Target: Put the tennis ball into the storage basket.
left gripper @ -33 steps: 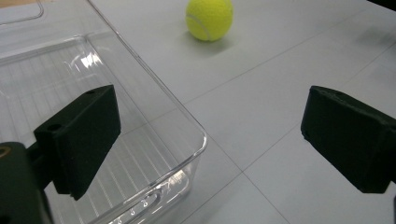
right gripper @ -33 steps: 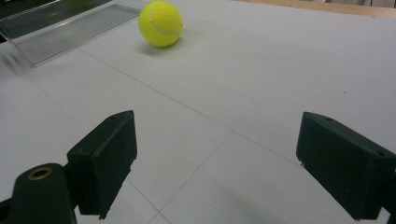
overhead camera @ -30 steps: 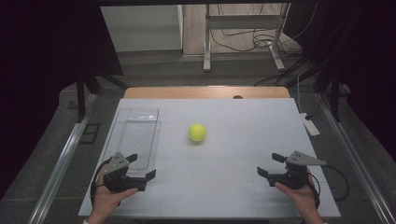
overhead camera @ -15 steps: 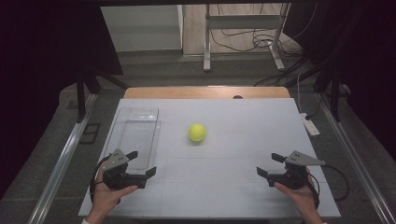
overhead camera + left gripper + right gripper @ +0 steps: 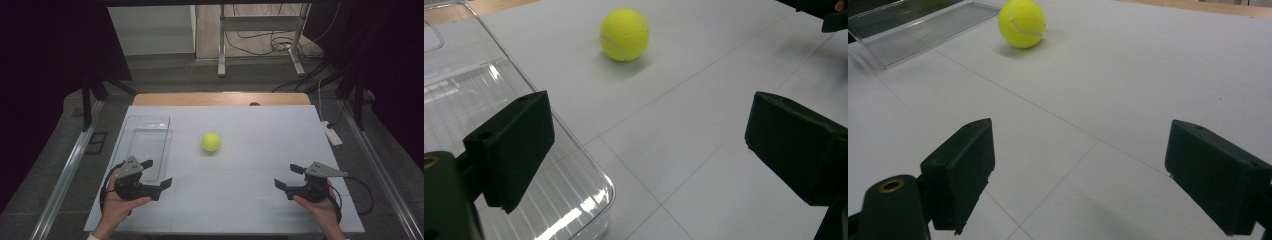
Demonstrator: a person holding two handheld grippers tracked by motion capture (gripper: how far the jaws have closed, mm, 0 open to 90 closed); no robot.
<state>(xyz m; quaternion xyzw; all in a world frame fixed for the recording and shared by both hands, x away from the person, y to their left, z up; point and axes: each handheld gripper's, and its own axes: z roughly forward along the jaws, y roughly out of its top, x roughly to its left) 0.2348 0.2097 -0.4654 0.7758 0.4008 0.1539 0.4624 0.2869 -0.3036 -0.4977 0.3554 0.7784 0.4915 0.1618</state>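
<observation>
A yellow-green tennis ball (image 5: 211,142) rests on the white table (image 5: 250,125), a little left of centre. A clear plastic tray (image 5: 147,142) lies to its left, with nothing in it. My left gripper (image 5: 157,173) hovers open at the tray's near end, a hand around it. My right gripper (image 5: 286,176) stands open at the near right, pointing toward the ball. In the left gripper view the open gripper (image 5: 649,145) frames the tray's corner (image 5: 589,165), with the ball (image 5: 624,34) farther off. In the right gripper view the open gripper (image 5: 1098,170) faces the ball (image 5: 1021,23) and the tray (image 5: 923,30).
A white power strip (image 5: 332,134) lies at the table's right edge. Behind the table a wooden strip (image 5: 220,98) runs along its far side. A metal stand (image 5: 260,30) and cables sit on the floor beyond it. Dark curtains close both sides.
</observation>
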